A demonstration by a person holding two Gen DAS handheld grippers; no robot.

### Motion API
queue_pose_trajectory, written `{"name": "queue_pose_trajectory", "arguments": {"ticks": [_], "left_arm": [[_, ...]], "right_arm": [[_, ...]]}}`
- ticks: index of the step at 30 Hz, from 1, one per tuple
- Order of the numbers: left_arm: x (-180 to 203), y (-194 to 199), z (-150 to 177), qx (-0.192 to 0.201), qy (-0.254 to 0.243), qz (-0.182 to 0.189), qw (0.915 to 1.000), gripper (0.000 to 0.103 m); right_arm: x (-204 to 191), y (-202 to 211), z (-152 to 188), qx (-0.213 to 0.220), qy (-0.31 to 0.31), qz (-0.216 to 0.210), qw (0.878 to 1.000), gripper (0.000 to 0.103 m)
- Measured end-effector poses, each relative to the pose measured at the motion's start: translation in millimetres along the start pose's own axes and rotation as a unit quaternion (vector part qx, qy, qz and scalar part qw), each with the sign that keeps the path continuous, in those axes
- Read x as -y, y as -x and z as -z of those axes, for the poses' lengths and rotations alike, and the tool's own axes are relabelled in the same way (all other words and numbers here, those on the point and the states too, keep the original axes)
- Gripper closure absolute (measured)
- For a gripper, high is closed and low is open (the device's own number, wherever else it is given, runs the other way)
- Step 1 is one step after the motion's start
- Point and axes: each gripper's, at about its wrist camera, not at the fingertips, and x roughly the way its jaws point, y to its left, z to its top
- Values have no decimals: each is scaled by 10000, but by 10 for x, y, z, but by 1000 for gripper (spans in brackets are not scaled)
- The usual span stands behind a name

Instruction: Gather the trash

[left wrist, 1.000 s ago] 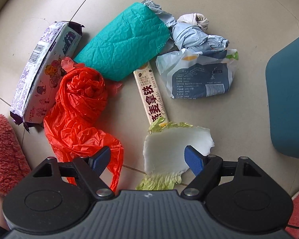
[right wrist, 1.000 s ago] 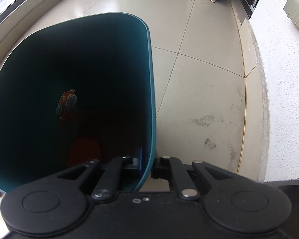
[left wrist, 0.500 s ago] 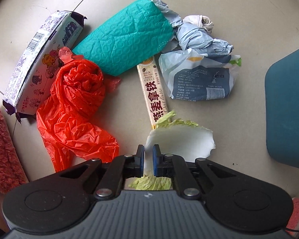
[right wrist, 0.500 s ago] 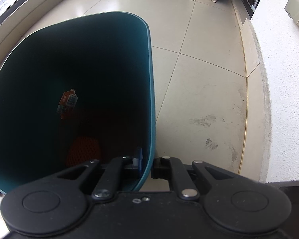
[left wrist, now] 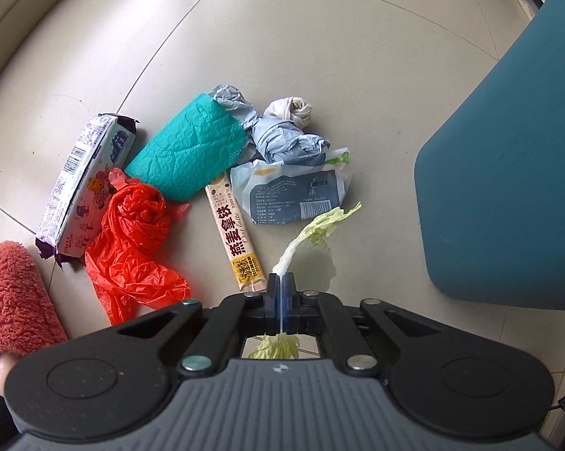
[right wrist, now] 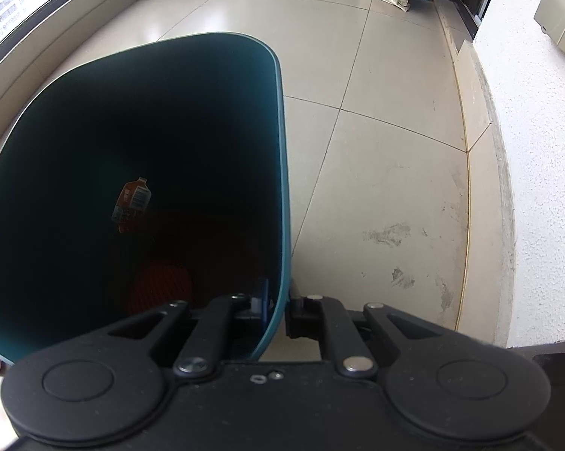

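Observation:
My left gripper [left wrist: 281, 282] is shut on a pale cabbage leaf [left wrist: 320, 225], which hangs edge-on above the tiled floor. Below lie a red plastic bag [left wrist: 132, 236], a teal bubble mailer [left wrist: 192, 154], a long oat-latte sachet [left wrist: 233, 233], a purple-and-white snack pack [left wrist: 83, 184], a white-and-blue food bag [left wrist: 293, 191] and crumpled grey-blue plastic [left wrist: 282, 135]. My right gripper [right wrist: 278, 302] is shut on the rim of the teal trash bin [right wrist: 278, 120]. Inside the bin lie an orange wrapper [right wrist: 132, 199] and something red [right wrist: 158, 285].
The bin's outer wall [left wrist: 508, 169] fills the right of the left wrist view. A person's fuzzy pink slipper [left wrist: 15, 297] rests at lower left. A white wall [right wrist: 538, 150] and raised ledge run along the right of the bin. Bags and a plant pot sit far back.
My left gripper closed on the cabbage leaf and rose, lifting it off the floor so the trash pile looks smaller. The right gripper and bin have stayed put.

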Motion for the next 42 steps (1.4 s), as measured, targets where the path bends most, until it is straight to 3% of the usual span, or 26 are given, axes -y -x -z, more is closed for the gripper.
{"name": "queue_pose_trajectory", "arguments": {"ticks": [5,8,13,18,23,25,29,31,34,39,42], "left_arm": [[65,597,-119,504,-91,33,9987,103],[137,704,-184,594,-413,-77,9973,103],[115,386,-173,260,-550,-119,9981,102],[-52,-94,-114,-355,-361,30,9987,98],[-301,-629,-117,-877,-127,-225,9958,98],[-411,-804,-117,-1100,28,-157,9938,98],[-564,-951,-134,-1150,296,17,9929,98],[-616,-921,-150,-1079,340,155,9935,98],[-623,-689,-176,-709,158,191,9972,98],[-608,-257,-243,21,328,452,9984,98],[-572,-102,-222,133,325,585,9977,98]], "right_arm": [[-12,21,4,30,6,24,10000,96],[-45,50,9,56,72,50,9999,96],[-36,71,5,64,43,2,10000,95],[-21,79,-7,68,64,-10,10000,95],[-30,85,-7,59,90,-1,9999,95],[-38,80,-5,53,99,6,9999,95],[-52,72,-8,30,125,26,9999,95],[-60,68,-13,10,136,35,9999,95],[-74,58,-19,-4,174,44,9998,95],[-80,56,-10,-2,152,60,9999,95],[-78,57,8,11,137,41,9999,95]]}}
